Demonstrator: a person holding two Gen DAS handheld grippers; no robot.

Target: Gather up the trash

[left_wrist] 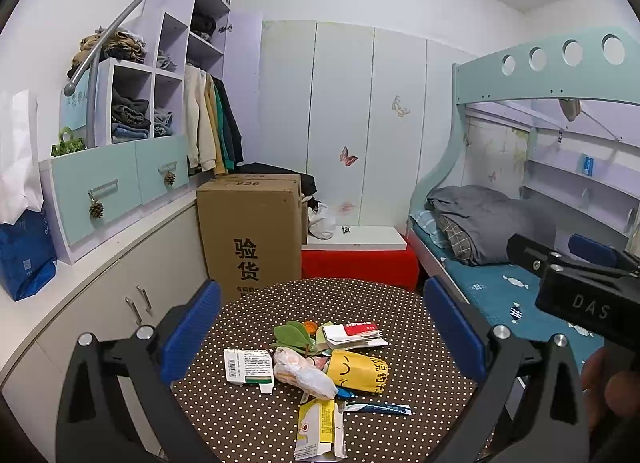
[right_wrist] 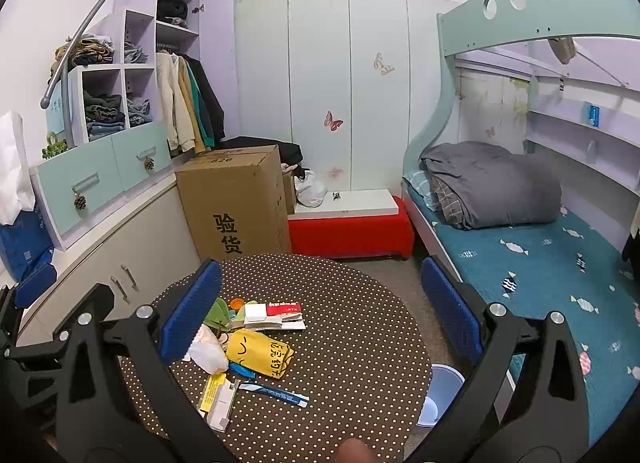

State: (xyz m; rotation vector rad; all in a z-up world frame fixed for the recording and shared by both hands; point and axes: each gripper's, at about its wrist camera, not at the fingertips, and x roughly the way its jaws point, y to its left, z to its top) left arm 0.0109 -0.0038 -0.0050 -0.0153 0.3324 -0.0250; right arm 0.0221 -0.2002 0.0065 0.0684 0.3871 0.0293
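Both grippers hang over a round table [left_wrist: 248,415] with a brown, white-dotted cover. The left gripper [left_wrist: 320,327] has its blue fingers spread wide and holds nothing; the right gripper [right_wrist: 320,303] is just as wide apart and also empty.

The trash sits in a loose heap near the middle of the table: a yellow bag [left_wrist: 358,371] with black writing, a crumpled plastic bag [left_wrist: 304,373] touching it, a white medicine box [left_wrist: 248,365] beside that, a red and white packet [left_wrist: 354,333] further back, and a flattened yellow carton [left_wrist: 318,429] with a blue wrapper [left_wrist: 380,408] nearer the front edge.

A pale blue bucket [right_wrist: 442,395] stands on the floor beside the table, towards the bed [right_wrist: 540,263]. A big cardboard box [left_wrist: 250,231] stands behind the table.
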